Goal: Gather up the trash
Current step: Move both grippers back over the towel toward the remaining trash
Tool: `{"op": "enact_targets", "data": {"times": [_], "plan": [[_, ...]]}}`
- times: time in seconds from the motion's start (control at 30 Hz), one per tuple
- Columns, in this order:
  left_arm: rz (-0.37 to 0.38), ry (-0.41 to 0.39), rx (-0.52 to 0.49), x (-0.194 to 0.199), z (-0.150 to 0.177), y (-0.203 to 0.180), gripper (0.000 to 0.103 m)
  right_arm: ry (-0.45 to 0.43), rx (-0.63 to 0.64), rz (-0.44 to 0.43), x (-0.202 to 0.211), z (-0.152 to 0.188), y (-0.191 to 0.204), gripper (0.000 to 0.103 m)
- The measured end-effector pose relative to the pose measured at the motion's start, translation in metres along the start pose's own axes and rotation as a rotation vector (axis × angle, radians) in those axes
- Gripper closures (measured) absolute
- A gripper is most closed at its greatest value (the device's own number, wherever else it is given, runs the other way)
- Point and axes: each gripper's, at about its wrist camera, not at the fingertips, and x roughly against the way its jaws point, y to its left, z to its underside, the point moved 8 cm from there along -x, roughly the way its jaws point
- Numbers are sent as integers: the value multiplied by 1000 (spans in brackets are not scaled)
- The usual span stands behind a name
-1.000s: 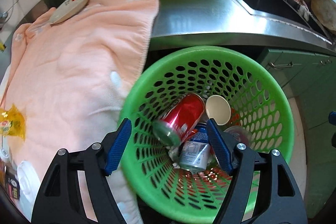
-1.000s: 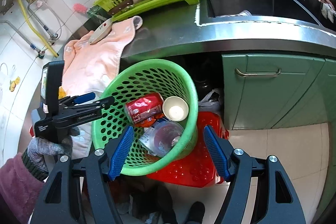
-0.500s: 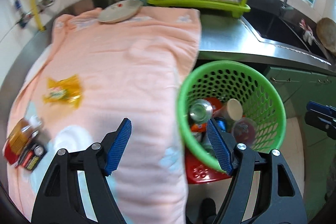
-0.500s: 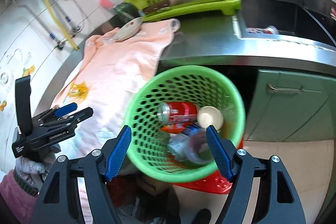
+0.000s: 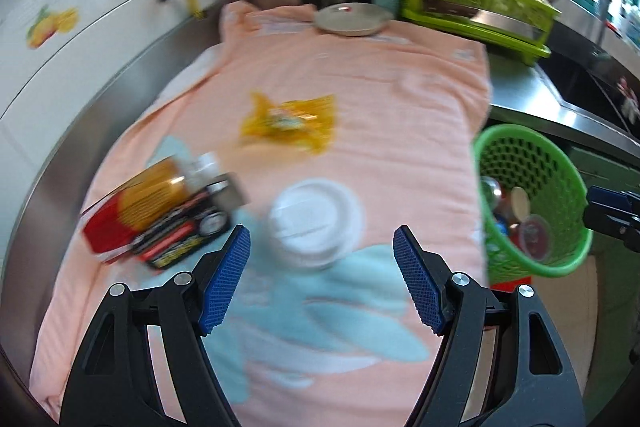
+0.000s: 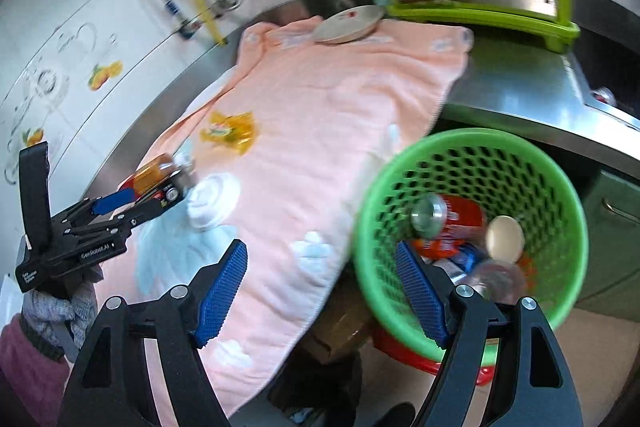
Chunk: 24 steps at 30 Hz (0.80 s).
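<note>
Left tool (image 5: 322, 281) wide, empty, above blurred white plastic lid (image 5: 316, 221) on pink towel (image 5: 360, 99). Right tool (image 6: 320, 285) wide, empty; green perforated basket (image 6: 560, 163) contents partly hidden.

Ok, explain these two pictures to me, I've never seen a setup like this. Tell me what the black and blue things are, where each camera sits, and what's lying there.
No robot here: a person holds a two-finger claw in each hand, with a camera on each looking along its fingers. One picture is from the left claw, the other from the right claw; both are open and hold nothing. On the pink towel lie a white lid, a yellow wrapper and a red and black packet. The green basket beside the counter already holds a red can and other trash.
</note>
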Motion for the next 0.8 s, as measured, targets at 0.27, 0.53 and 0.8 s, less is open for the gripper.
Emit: {"op": "enact_targets", "data": {"times": [0.27,0.53,0.8], "plan": [[-46,26,112,-11,22,78,30,28,60,-31,-20,3,43,27],[-22,43,86,-31,16,111,30,61,71,-44,-38,6,60,27],[19,62,47,-55,7,115,31,88,72,-53,-52,6,67,26]]}}
